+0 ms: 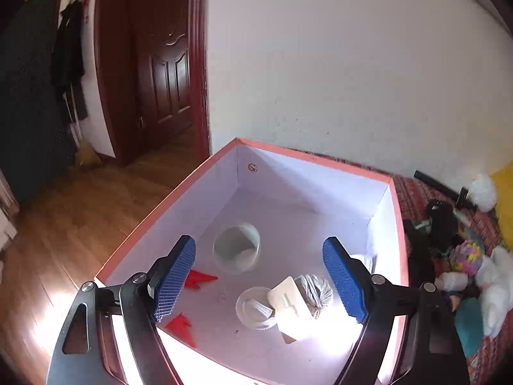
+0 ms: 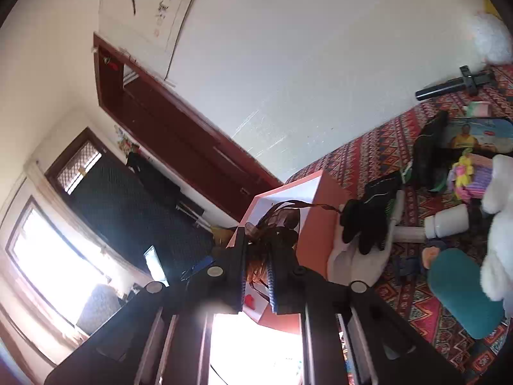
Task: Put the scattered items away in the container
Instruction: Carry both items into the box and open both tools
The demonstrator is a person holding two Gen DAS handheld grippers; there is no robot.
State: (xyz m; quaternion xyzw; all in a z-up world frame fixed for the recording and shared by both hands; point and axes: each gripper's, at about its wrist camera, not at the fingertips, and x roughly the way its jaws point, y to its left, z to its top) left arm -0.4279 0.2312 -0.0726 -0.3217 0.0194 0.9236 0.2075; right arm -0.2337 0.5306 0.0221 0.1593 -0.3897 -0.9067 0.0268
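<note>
My left gripper [image 1: 259,243] hangs open over a pink-rimmed white box [image 1: 314,157], with nothing between its blue pads. In the box lie a white cup [image 1: 237,252], two red pieces [image 1: 200,279], a white bowl [image 1: 253,312], a cream block [image 1: 288,298] and a grey striped ball [image 1: 315,290]. In the right wrist view my right gripper [image 2: 256,256] is shut on a dark brown stringy bundle [image 2: 279,221], held in front of the box [image 2: 320,211]. The strands hide part of the box's opening.
The box stands on a red patterned bedspread [image 2: 368,147] against a white wall. Beside it lie a black glove [image 2: 368,221], a white bottle [image 2: 449,221], a teal object [image 2: 465,292], a white plush [image 2: 500,224] and a colourful toy [image 2: 465,173]. To the left are a wooden floor [image 1: 64,224] and a dark red door [image 1: 166,73].
</note>
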